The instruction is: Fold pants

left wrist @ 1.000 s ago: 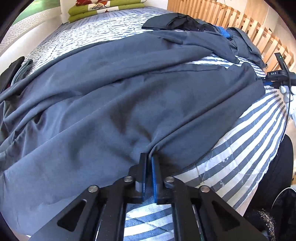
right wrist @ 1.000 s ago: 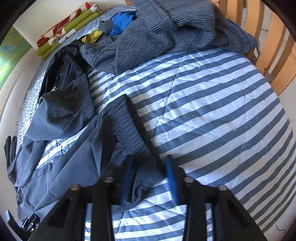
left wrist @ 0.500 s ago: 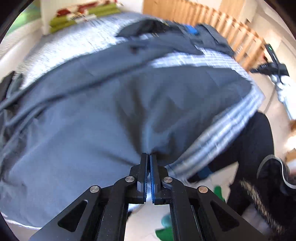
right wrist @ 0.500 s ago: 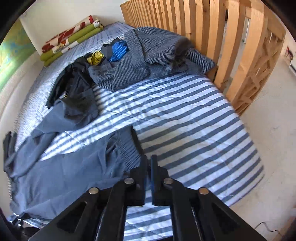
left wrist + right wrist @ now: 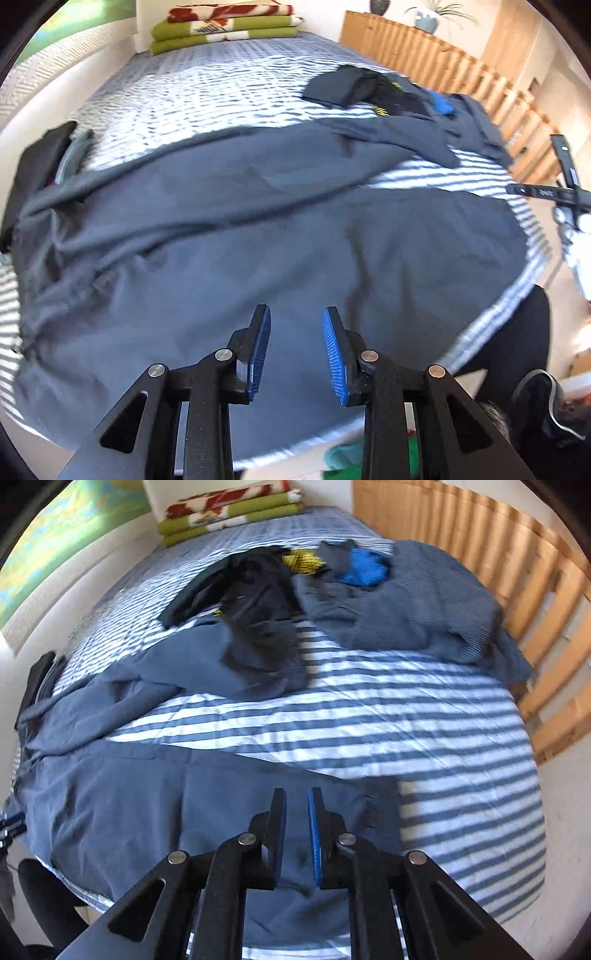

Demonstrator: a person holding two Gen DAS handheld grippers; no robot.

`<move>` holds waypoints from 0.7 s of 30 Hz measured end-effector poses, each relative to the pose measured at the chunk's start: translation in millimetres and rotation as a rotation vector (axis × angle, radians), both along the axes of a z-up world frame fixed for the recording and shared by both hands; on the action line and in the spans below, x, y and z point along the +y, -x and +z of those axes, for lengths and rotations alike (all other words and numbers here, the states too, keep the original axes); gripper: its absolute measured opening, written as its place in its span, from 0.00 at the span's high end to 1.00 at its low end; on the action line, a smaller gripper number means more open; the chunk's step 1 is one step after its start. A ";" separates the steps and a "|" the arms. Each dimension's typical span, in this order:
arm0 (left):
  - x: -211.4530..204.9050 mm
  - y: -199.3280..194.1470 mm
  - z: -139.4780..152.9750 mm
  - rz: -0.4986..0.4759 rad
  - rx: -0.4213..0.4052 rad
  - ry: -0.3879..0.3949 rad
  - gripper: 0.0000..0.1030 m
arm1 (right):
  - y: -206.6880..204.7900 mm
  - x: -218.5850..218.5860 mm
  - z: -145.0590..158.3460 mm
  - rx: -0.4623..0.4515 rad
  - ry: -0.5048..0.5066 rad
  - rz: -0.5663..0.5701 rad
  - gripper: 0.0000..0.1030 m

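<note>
Both grippers have come up off the bed since a second ago, when each was pinching the near edge of the pants (image 5: 258, 236); that edge now lies flat again. The left gripper (image 5: 296, 347) has just been opening its jaws, which stand well apart with nothing between them, only cloth far below. The right gripper (image 5: 296, 830) has just parted its jaws too, by a narrow slit, and they hold nothing either.

The pants lie spread lengthwise along the near side of the bed (image 5: 424, 716), grey-blue, one broad panel smoothed out toward the bed's edge and one leg trailing back up toward the clothes pile (image 5: 399, 602). I'd judge the work to be at the laying-out stage, or a first lengthwise tug at most: wrinkles remain at the left end, the far leg is not brought over onto the near one, and no crosswise fold is made. Most of the folding is left.

From the left wrist view I see the person's dark trouser leg (image 5: 517, 339) beside the bed and part of the other handle (image 5: 546, 192) at the right edge, plus a dark folded item (image 5: 40, 166) at the far left. The right wrist view instead shows the waistband end (image 5: 380, 801) on the striped cover and the wooden slatted rail (image 5: 517, 572) behind the pile. A folded green blanket (image 5: 229, 517) sits at the head of the bed.
</note>
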State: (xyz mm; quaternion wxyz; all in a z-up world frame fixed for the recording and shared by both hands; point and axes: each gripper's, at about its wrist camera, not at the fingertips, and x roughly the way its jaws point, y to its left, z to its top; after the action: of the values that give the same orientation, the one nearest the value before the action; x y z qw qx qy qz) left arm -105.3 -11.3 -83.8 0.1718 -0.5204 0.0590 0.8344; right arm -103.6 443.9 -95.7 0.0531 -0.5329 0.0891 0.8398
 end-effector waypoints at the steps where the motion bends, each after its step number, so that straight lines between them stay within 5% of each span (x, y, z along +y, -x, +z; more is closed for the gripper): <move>1: -0.5 13.7 -1.8 0.000 -0.001 0.021 0.69 | 11.1 -17.7 -1.7 -0.004 -0.009 0.049 0.89; 3: -1.9 36.2 -6.1 -0.006 0.013 0.097 0.69 | 30.8 -53.5 -6.3 -0.011 -0.027 0.163 0.86; 6: 1.5 71.0 -27.0 -0.005 -0.007 0.182 0.69 | 54.6 -99.8 -20.0 -0.024 -0.082 0.303 0.67; 11: 1.7 116.0 -65.2 0.034 -0.081 0.253 0.69 | 82.6 -153.7 -50.2 -0.069 -0.162 0.437 0.67; 14: 6.1 131.7 -80.1 0.039 -0.071 0.282 0.84 | 94.5 -173.9 -68.4 -0.090 -0.257 0.486 0.67; 18: -0.9 155.0 -80.5 0.099 -0.068 0.257 0.99 | 104.6 -178.8 -76.7 -0.097 -0.266 0.502 1.00; 21: -2.4 165.4 -77.2 0.101 -0.056 0.246 1.00 | 112.3 -176.0 -72.3 -0.083 -0.261 0.495 1.00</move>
State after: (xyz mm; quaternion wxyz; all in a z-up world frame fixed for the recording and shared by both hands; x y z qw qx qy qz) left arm -270.7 -13.7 -161.0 0.0662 -0.5628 0.1299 0.8137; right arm -215.9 267.9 -168.0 -0.0818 -0.5609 -0.1551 0.8091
